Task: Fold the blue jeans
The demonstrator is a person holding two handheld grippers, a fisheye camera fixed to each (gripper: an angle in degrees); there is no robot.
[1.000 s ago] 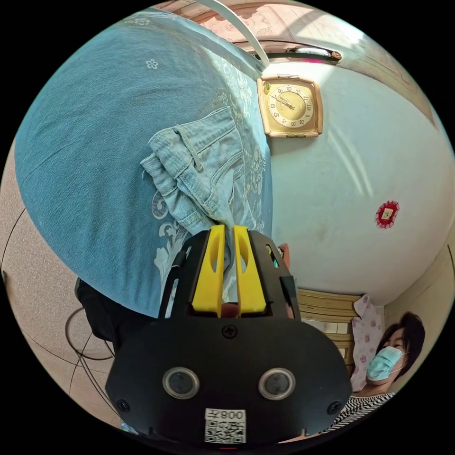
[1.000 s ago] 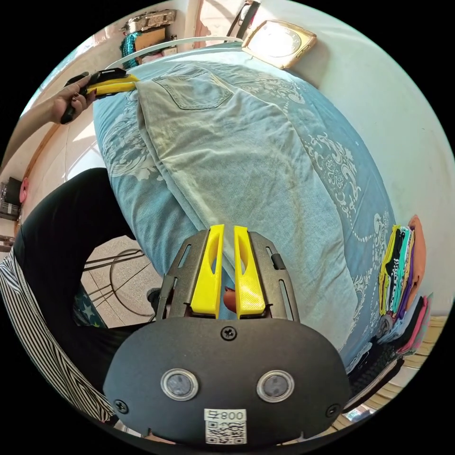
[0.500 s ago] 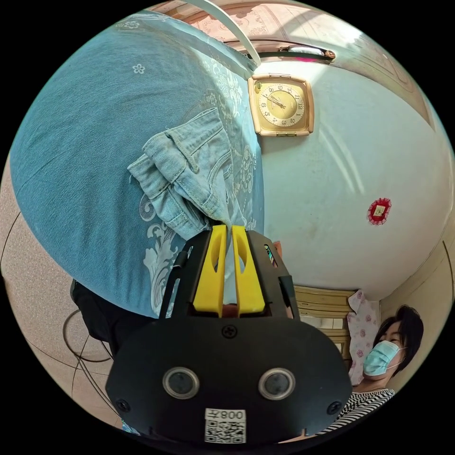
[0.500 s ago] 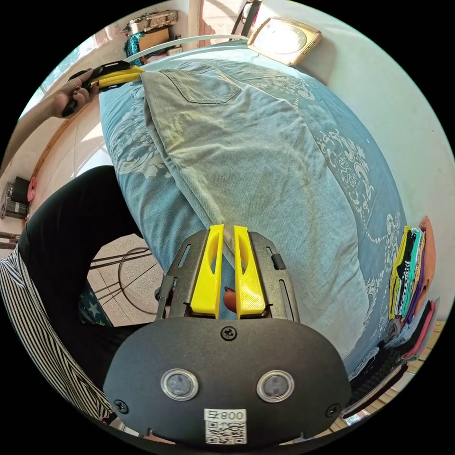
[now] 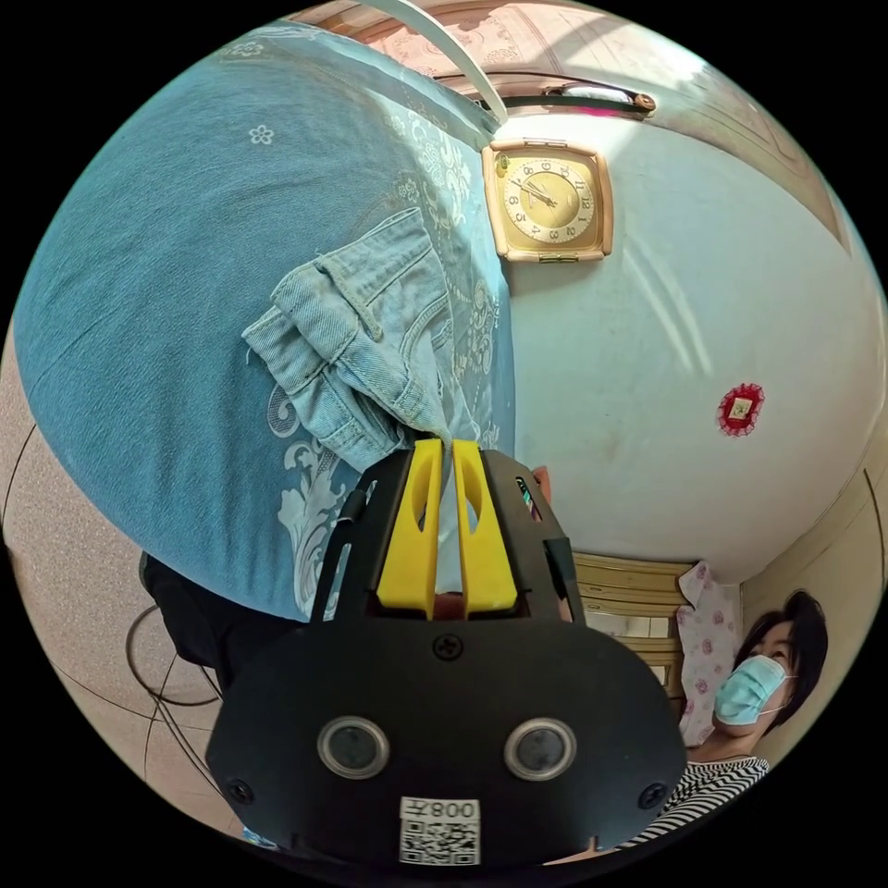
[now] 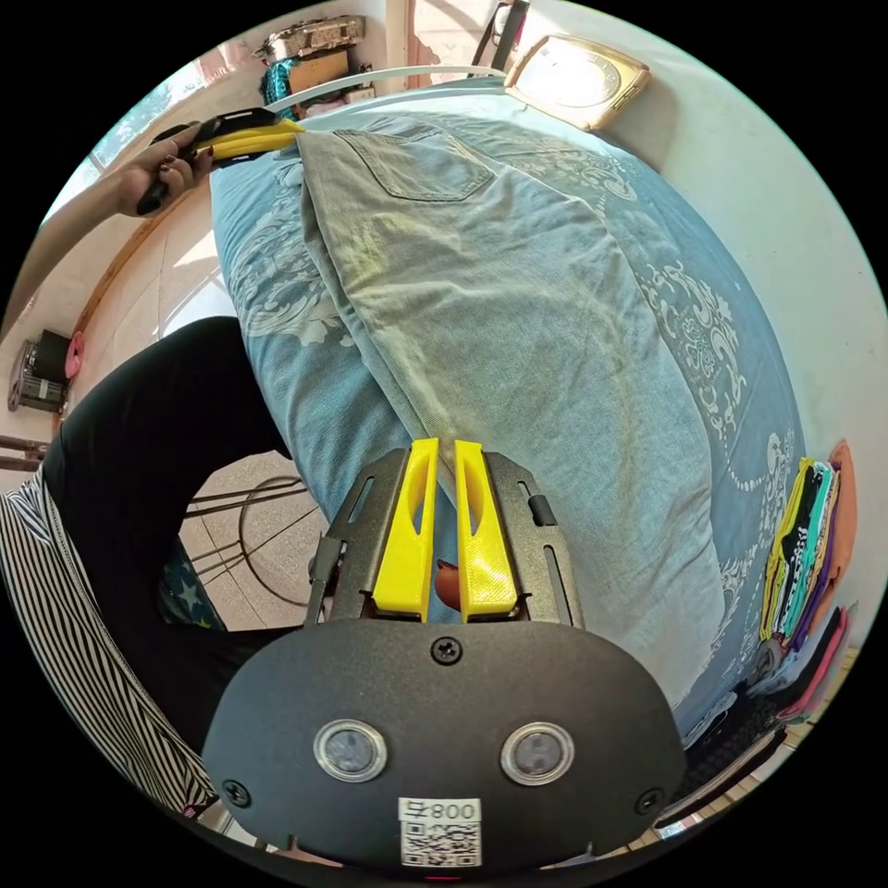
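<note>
On the blue bedspread (image 6: 277, 388), your left gripper (image 5: 442, 442) pinches the jeans (image 6: 499, 324) at the waistband and your right gripper (image 6: 442, 444) pinches the leg edge, keeping them stretched flat for folding.

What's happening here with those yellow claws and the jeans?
A person is working on a pair of blue jeans spread over a blue patterned cloth. The left gripper pinches the waistband end, and the right gripper pinches the jeans' near edge. The jeans lie lengthwise, not yet folded across.
</note>
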